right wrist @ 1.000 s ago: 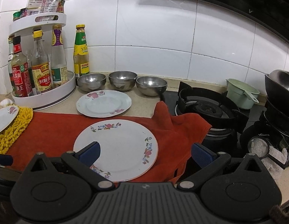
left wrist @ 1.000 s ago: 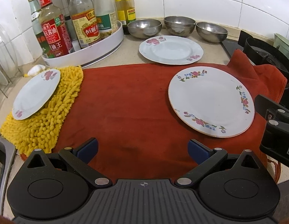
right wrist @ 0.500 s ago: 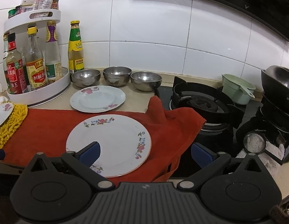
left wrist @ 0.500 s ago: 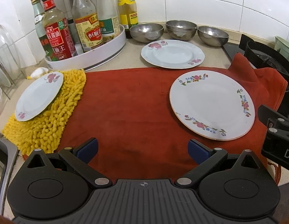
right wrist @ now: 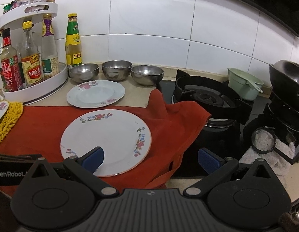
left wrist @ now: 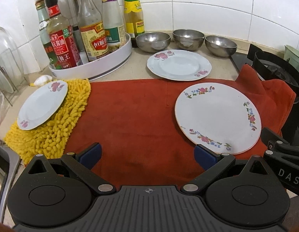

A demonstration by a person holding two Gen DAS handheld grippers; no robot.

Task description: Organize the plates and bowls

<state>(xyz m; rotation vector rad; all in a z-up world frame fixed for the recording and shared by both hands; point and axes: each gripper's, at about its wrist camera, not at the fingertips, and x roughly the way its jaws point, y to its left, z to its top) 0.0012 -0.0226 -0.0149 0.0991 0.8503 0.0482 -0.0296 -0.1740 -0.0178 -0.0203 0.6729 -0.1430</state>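
A large floral plate [left wrist: 217,116] [right wrist: 106,141] lies on the red cloth [left wrist: 130,119]. A medium plate [left wrist: 178,64] [right wrist: 95,96] lies on the counter behind it. A small plate [left wrist: 42,104] rests on a yellow chenille mat [left wrist: 52,135]. Three steel bowls [left wrist: 153,41] [left wrist: 188,38] [left wrist: 220,45] stand in a row by the wall. My left gripper [left wrist: 147,154] is open and empty over the red cloth. My right gripper [right wrist: 150,158] is open and empty, its left finger over the large plate's near edge.
A white turntable rack [left wrist: 91,65] of sauce bottles stands at back left. A gas stove [right wrist: 207,98] with a wok [right wrist: 288,77] is to the right, and the red cloth drapes onto it. A green ladle cup [right wrist: 244,87] sits behind the stove. A dish rack [left wrist: 4,73] is at far left.
Both grippers have drawn back and risen a little, so the plates and bowls sit slightly farther off. Nothing on the counter has moved.
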